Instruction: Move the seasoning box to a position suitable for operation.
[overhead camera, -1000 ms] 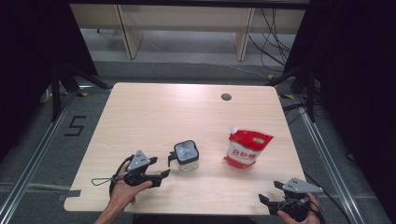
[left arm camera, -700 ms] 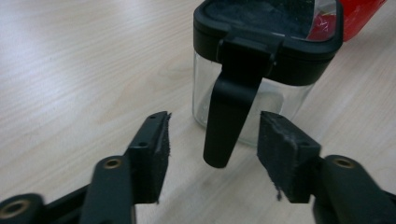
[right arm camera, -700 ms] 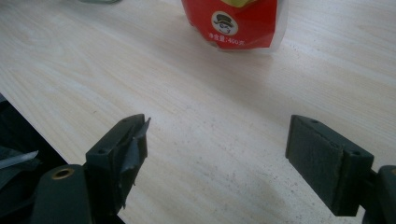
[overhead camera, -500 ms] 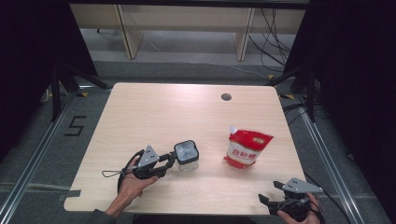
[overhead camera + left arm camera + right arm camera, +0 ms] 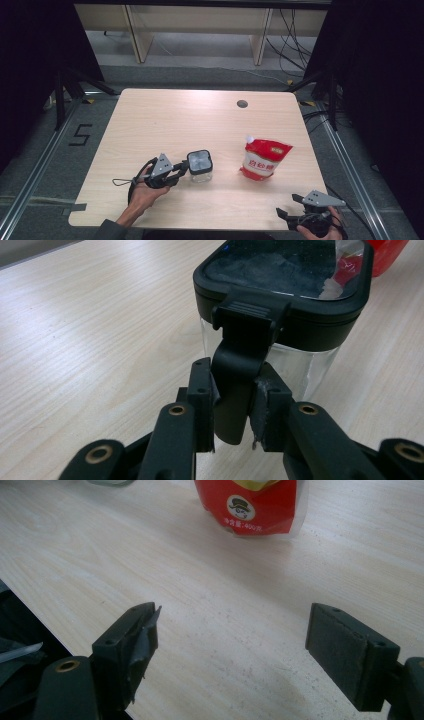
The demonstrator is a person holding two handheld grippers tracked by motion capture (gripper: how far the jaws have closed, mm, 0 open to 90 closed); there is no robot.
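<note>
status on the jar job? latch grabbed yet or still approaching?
Done: left gripper has reached the jar; its jaws have just been closing and now pinch the lid's latch tab. In hand: the tab hangs down, lid seated, so it isn't unlatched yet. Left: flip the tab and lift the lid; probably the red pouch comes after, standing untouched. Right gripper waits open at the table edge.

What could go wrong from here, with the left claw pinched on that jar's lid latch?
The left claw has just been closing and now pinches only the black latch of the glass jar. Pulling on the latch could tip or drag the unsupported jar, since the right claw sits open near the table edge. The latch could also slip from the pads. A sliding jar might knock the red pouch.
</note>
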